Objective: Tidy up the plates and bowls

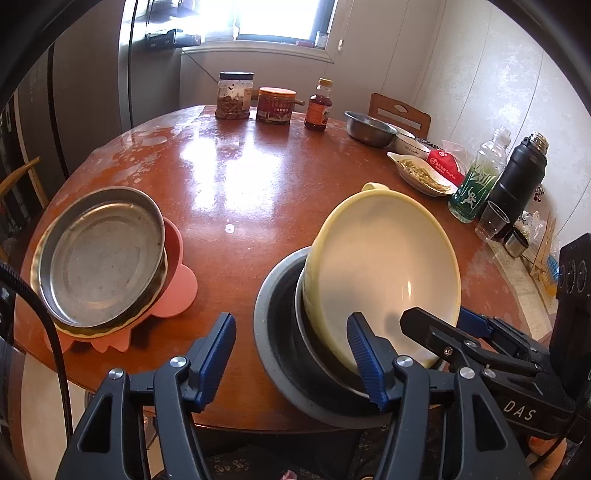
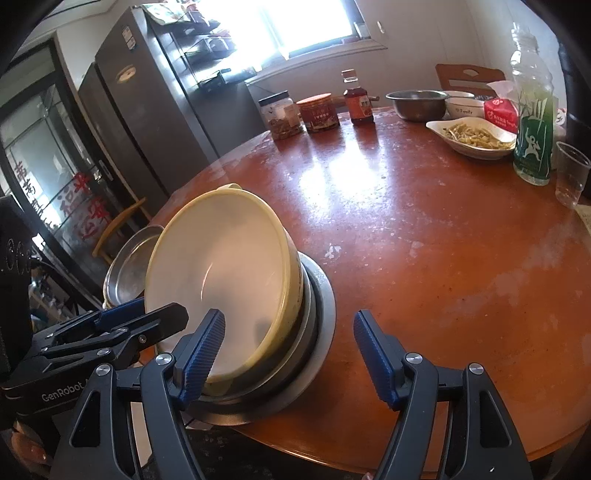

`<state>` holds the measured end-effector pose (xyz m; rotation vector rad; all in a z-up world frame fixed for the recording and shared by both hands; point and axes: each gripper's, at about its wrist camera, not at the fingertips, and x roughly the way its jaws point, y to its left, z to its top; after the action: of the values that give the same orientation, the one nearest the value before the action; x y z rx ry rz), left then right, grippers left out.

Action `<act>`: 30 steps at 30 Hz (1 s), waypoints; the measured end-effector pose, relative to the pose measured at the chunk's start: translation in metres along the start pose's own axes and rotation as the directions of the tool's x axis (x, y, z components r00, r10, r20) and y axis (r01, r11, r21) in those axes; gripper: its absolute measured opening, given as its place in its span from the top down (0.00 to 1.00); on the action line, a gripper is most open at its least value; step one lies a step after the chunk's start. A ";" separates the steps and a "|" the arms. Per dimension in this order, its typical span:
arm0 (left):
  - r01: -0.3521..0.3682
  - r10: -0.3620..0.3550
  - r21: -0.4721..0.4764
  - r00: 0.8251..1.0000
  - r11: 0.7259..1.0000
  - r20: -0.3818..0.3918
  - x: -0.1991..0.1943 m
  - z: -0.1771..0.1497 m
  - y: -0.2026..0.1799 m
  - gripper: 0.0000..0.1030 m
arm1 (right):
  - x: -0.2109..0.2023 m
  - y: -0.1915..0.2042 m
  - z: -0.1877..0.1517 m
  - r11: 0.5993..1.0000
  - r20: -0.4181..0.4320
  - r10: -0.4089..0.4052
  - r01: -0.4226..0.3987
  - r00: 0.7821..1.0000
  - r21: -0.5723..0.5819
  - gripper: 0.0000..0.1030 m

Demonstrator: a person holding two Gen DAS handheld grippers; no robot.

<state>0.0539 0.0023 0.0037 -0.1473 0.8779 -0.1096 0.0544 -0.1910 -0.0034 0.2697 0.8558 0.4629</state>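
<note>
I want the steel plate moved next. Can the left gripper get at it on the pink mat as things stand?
Probably yes. The left gripper is open and empty, and the steel plate lies tilted on the pink mat with bare table between them; only the yellow bowl sits close on the other side.

Round reddish-brown table (image 1: 258, 177), bright window (image 1: 273, 18), pale walls (image 1: 480, 74), grey fridge (image 2: 147, 122), wooden chair (image 1: 400, 110)

A home kitchen or dining corner is shown. A worn round wooden table (image 1: 229, 173) is set beneath a bright window (image 1: 273, 18), and a tall grey refrigerator (image 2: 147, 110) is placed beside it. Food jars (image 1: 234, 96), a sauce bottle (image 1: 318, 107), a dish of food (image 2: 472, 138) and a thermos (image 1: 521, 177) are kept on the table.
</note>
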 end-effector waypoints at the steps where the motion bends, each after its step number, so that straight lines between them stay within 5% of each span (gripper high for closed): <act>1: 0.003 -0.003 -0.002 1.000 1.000 -0.003 0.002 0.000 0.001 0.39 | 0.002 -0.002 0.000 1.000 -0.006 0.002 -0.002 1.000 0.009 0.29; 9: 0.009 -0.010 -0.020 0.999 1.000 -0.041 0.019 0.001 0.004 0.39 | 0.016 -0.011 -0.002 0.999 -0.037 0.020 -0.018 0.999 0.037 0.29; 15: 0.060 -0.063 -0.048 0.996 0.997 -0.068 0.031 0.001 0.005 0.45 | 0.020 -0.008 -0.004 0.996 -0.045 0.090 -0.088 0.995 0.031 0.49; 30: 0.055 -0.057 -0.051 0.998 0.997 -0.034 0.025 0.016 0.005 0.48 | 0.020 -0.005 0.009 0.995 -0.031 0.090 -0.089 0.995 0.042 0.52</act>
<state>0.0818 0.0045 -0.0060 -0.2177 0.9126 -0.1432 0.0741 -0.1853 -0.0134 0.3395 0.8887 0.5355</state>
